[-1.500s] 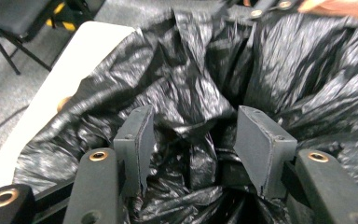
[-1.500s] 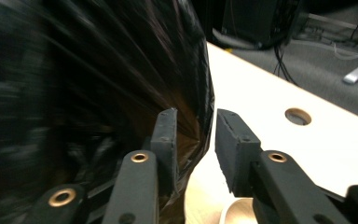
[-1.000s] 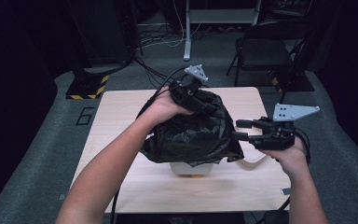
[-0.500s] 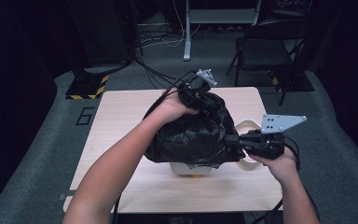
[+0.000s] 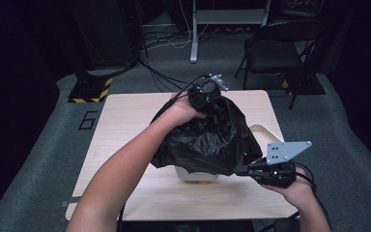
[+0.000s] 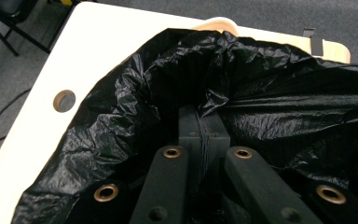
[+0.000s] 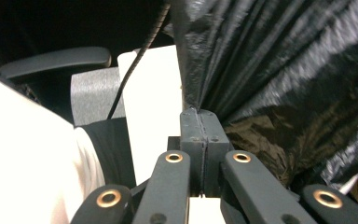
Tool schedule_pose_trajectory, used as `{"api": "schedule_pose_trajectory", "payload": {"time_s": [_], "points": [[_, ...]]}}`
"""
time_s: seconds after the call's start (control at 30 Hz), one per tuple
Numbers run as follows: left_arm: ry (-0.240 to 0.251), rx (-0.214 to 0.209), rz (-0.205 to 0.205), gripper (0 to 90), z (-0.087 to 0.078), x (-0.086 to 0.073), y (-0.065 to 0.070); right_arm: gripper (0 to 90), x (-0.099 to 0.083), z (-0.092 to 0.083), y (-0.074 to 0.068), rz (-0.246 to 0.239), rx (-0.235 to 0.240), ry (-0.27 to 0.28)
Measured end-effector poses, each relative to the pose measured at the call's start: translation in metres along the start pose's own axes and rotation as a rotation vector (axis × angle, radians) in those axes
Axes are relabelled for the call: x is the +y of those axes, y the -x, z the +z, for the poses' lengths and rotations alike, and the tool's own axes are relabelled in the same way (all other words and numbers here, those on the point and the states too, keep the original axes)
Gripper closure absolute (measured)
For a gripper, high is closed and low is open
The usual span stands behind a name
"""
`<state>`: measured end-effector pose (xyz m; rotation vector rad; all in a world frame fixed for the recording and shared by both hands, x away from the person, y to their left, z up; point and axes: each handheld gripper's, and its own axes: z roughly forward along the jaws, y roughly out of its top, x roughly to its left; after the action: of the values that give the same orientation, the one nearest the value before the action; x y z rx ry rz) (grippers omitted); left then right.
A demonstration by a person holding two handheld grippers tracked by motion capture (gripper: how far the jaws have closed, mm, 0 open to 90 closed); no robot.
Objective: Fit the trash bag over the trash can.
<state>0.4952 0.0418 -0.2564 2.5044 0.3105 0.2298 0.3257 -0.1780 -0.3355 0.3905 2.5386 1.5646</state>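
A crumpled black plastic bag [image 5: 207,140] lies draped over a white container [image 5: 195,175] in the middle of the light wooden table [image 5: 125,125]. My left gripper [image 5: 210,102] is at the bag's far top, shut on a fold of its rim. In the left gripper view the jaws [image 6: 200,116] meet with bunched plastic [image 6: 135,107] pinched between them. My right gripper [image 5: 239,170] is at the bag's near right corner, shut on its edge. The right gripper view shows the closed jaws [image 7: 199,116] clamping a taut pleat of the bag [image 7: 279,70].
A pale curved rim [image 5: 266,133] shows from under the bag on the right. The table's right edge lies just past my right hand. A folding chair [image 5: 270,53] and floor cables [image 5: 164,77] are beyond the table's far side. Bare tabletop lies to the left.
My right gripper has come down and in from beside the bag and shut on its corner. The left gripper shifted slightly right at the bag's top, and the bag now hangs lower on the right.
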Motion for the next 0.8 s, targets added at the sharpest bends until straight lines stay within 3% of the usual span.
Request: {"api": "schedule_pose_trajectory", "payload": {"time_s": [0.2, 0.3, 0.43, 0.53, 0.6, 0.8], "points": [[-0.042, -0.038, 0.003, 78.1, 0.008, -0.002, 0.0, 90.0, -0.007, 0.004, 0.013, 0.059, -0.021, 0.015], [-0.06, -0.058, 0.011, 69.0, 0.012, -0.003, 0.0, 90.0, -0.008, 0.005, 0.014, 0.054, -0.018, 0.029], [-0.086, -0.073, 0.049, 63.7, 0.018, -0.004, 0.003, 90.0, -0.008, 0.005, 0.014, 0.058, -0.02, 0.029], [-0.117, -0.132, 0.051, 59.2, 0.024, -0.007, 0.003, 90.0, -0.009, 0.005, 0.014, 0.059, -0.02, 0.034], [-0.132, -0.13, 0.078, 58.4, 0.026, -0.007, 0.004, 90.0, -0.01, 0.005, 0.014, 0.058, -0.021, 0.035], [-0.216, -0.192, 0.092, 49.3, 0.039, -0.01, 0.008, 90.0, -0.011, 0.006, 0.015, 0.059, -0.027, 0.029]]}}
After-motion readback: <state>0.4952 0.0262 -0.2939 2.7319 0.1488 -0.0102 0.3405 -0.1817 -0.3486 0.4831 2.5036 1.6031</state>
